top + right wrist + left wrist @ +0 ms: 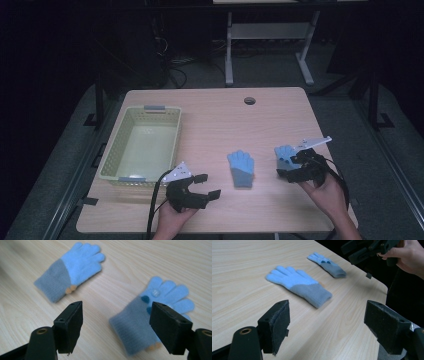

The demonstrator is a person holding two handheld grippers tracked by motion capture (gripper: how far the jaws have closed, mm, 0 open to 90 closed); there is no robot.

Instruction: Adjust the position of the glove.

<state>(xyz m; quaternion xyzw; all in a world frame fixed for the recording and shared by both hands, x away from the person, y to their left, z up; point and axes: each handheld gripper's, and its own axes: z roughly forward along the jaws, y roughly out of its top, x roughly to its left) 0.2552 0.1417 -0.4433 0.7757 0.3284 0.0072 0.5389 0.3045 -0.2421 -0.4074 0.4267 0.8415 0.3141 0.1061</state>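
Blue and grey knit makes up both gloves on the pale wooden table. The right glove lies near the table's right edge, directly under the right gripper; in the high view its long axis runs from the person's side toward the far side, fingers pointing away and cuff nearest the person, though the gripper covers much of the cuff there. In the right gripper view this glove has light blue fingers, a grey cuff, several small dark blue and pale round dots on the palm area, and a bit of orange at the cuff's edge. The right gripper's jaws stand wide apart above the glove without touching it, nothing pinched between them.

The middle glove lies flat near the table's centre, well apart from the first, with the same orientation: fingers away, grey cuff toward the person. It shows small orange marks at one side where blue meets grey.

The left gripper is spread open over bare wood, empty, near the front corner of a pale yellow-green basket that sits at the table's left.
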